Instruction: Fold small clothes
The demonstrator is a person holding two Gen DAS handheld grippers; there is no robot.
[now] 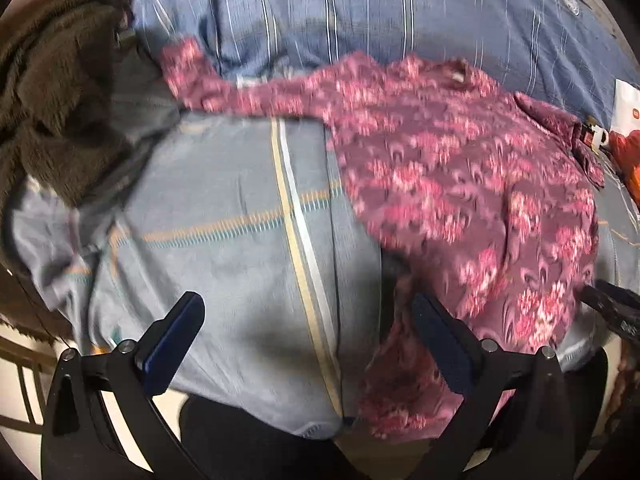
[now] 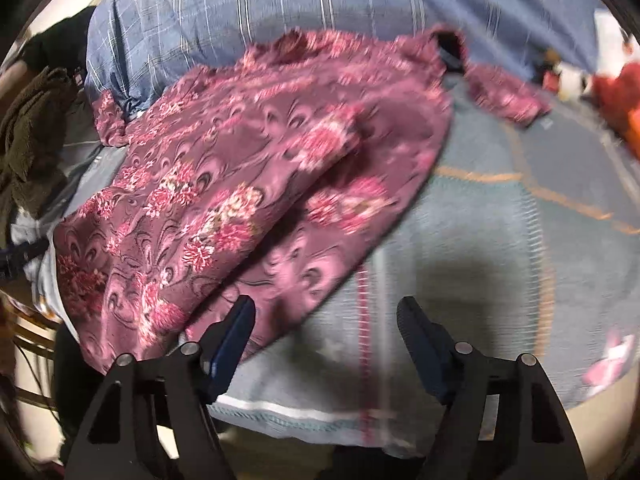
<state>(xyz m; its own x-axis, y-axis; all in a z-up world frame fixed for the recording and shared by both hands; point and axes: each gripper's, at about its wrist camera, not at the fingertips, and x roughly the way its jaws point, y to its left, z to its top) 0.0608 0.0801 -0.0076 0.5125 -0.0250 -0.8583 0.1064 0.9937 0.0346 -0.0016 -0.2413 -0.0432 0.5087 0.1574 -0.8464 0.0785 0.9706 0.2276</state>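
Plainly one floral garment point(image 1: 460, 168) lies spread; two hand-held grippers, left point(image 1: 308, 332) and right point(image 2: 326, 332), gape empty.

Shirt point(image 1: 460, 168) — smooth printed cloth

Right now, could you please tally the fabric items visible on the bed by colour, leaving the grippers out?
Maroon floral: 1, the shirt
Brown fuzzy: 1, the fleece garment
Blue striped: 1, the pillow
Grey-blue with orange lines: 1, the bed cover
Total: 4. The red and white things at the far edge are too blurred to sort.
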